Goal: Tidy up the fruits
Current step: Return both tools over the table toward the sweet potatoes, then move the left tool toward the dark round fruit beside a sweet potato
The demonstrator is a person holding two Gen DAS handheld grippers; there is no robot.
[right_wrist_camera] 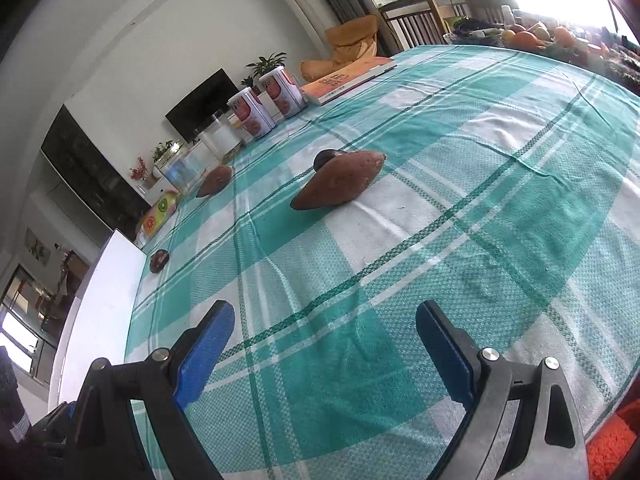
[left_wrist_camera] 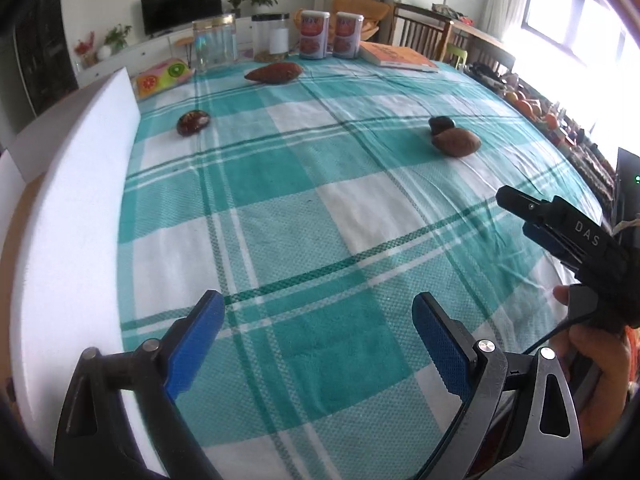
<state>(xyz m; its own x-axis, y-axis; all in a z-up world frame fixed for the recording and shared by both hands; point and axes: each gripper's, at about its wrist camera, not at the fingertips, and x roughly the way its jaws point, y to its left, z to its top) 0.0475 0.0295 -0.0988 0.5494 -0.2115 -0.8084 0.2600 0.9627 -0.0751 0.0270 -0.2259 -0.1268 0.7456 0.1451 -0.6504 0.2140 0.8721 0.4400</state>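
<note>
A: What are you working with, biggest first?

B: The counter [left_wrist_camera: 320,208] under its checked cloth, then the white foam board [left_wrist_camera: 76,200] along the left edge. The fruits are spread out: one potato [right_wrist_camera: 340,180] mid-counter to the right with a dark fruit [right_wrist_camera: 326,157] touching its far side, another potato [left_wrist_camera: 274,72] far back near the jars [left_wrist_camera: 214,42], and a small dark one [left_wrist_camera: 193,122] on the left near the board.

A: And your tools?

B: Your left hand-held gripper [left_wrist_camera: 318,320] is released, nothing between its pads. Your right hand-held gripper [right_wrist_camera: 324,332] is also spread wide and empty, aimed at the nearer potato.

A: What might go wrong?

B: That potato tapers; clamp near a tip and it could squirt out or roll. Coming in low, you could snag the wrinkled cloth or knock the dark fruit behind it.
</note>
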